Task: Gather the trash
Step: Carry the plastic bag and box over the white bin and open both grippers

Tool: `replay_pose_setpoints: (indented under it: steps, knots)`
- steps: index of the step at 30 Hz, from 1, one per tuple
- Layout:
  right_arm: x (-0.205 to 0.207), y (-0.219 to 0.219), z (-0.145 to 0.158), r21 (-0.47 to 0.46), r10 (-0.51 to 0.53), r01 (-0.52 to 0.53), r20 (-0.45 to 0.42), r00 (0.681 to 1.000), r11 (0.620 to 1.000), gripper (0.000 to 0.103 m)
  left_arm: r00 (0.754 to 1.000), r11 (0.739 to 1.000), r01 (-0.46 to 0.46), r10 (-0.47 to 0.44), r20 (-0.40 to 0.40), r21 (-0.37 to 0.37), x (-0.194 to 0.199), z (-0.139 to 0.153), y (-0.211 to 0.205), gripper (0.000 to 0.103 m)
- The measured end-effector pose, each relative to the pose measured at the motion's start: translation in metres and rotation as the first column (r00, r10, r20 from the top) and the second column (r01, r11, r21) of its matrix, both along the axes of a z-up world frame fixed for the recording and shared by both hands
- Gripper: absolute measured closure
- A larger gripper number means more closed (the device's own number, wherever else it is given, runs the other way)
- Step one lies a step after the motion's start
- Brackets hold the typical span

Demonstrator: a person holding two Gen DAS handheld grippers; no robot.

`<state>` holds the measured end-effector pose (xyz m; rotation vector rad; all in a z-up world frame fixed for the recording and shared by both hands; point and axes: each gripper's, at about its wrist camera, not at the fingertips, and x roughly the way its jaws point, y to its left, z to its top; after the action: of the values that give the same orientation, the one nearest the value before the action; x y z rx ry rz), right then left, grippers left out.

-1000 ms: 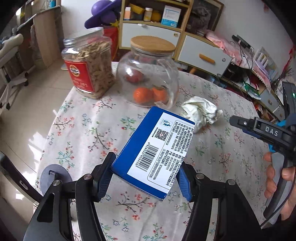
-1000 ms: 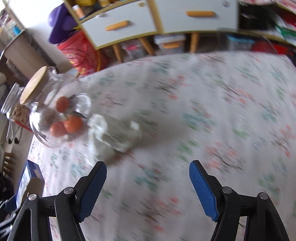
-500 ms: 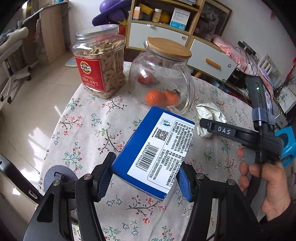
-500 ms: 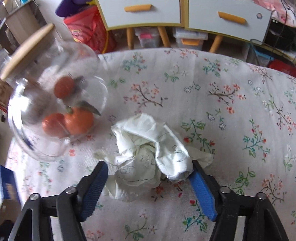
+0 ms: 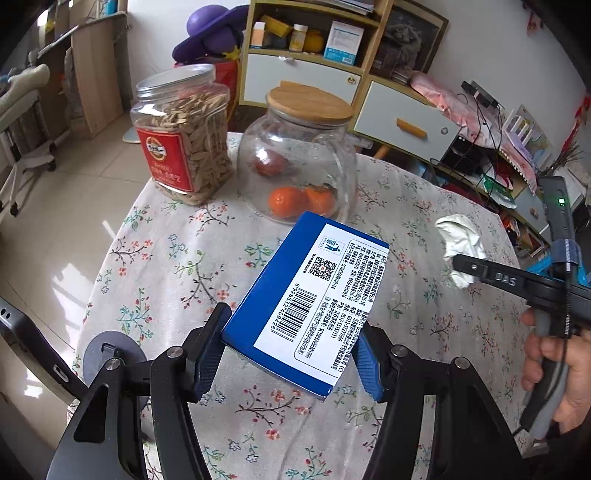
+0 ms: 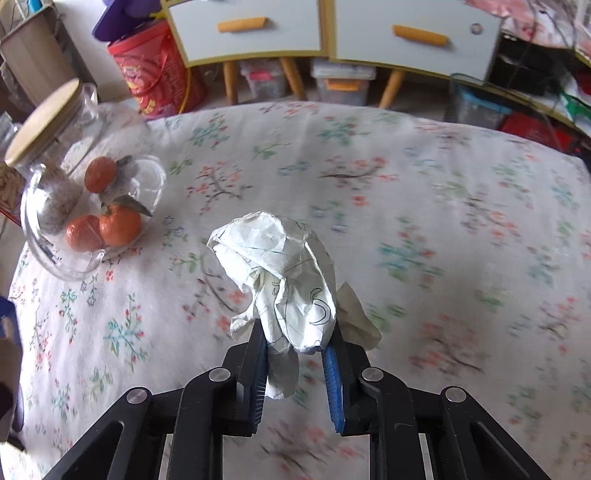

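A blue box (image 5: 306, 306) with a white barcode label is held tilted above the floral tablecloth, and my left gripper (image 5: 288, 354) is shut on its near end. A crumpled ball of white paper (image 6: 284, 273) sits between the blue pads of my right gripper (image 6: 297, 365), whose jaws are closing and pinch its lower part. In the left wrist view the same paper (image 5: 460, 243) shows at the right beside the right gripper's black finger, with a person's hand (image 5: 554, 373) on its handle.
A round table under a floral cloth (image 5: 192, 266) carries a glass jar of oranges with a wooden lid (image 5: 299, 162) and a plastic jar of seeds (image 5: 181, 136) at the back left. Cabinets with drawers (image 6: 332, 33) and a red bucket (image 6: 155, 70) stand beyond the table edge.
My right gripper came over the crumpled paper, and its pads closed in from wide apart to pinch it. The left gripper kept the blue box in the same grip.
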<state>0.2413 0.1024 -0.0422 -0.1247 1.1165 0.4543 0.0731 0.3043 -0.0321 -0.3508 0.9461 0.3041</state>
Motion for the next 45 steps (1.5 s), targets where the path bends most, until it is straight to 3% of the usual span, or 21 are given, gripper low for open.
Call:
replay_pose_setpoints:
  steps: [11,23,31,45]
  knots:
    - [-0.031,-0.101,0.042,0.016,-0.058,0.057,0.037,0.998,0.998,0.079,0.996,0.997,0.083,-0.083,0.039,0.001,0.007,0.019,-0.05,0.038]
    - [-0.044,-0.236,0.058,0.064,-0.231,0.229,0.034,0.972,0.971,0.079,0.981,0.983,0.186,-0.186,0.053,-0.005,0.03,0.028,-0.121,0.038]
    - [-0.042,-0.327,0.05,0.116,-0.378,0.375,0.013,0.926,0.92,0.079,0.968,0.969,0.248,-0.246,0.05,-0.018,0.051,0.026,-0.169,0.038]
    - [-0.038,-0.47,0.027,0.116,-0.597,0.601,-0.075,0.799,0.791,0.078,0.937,0.935,0.35,-0.349,0.034,-0.05,0.093,0.011,-0.252,0.038]
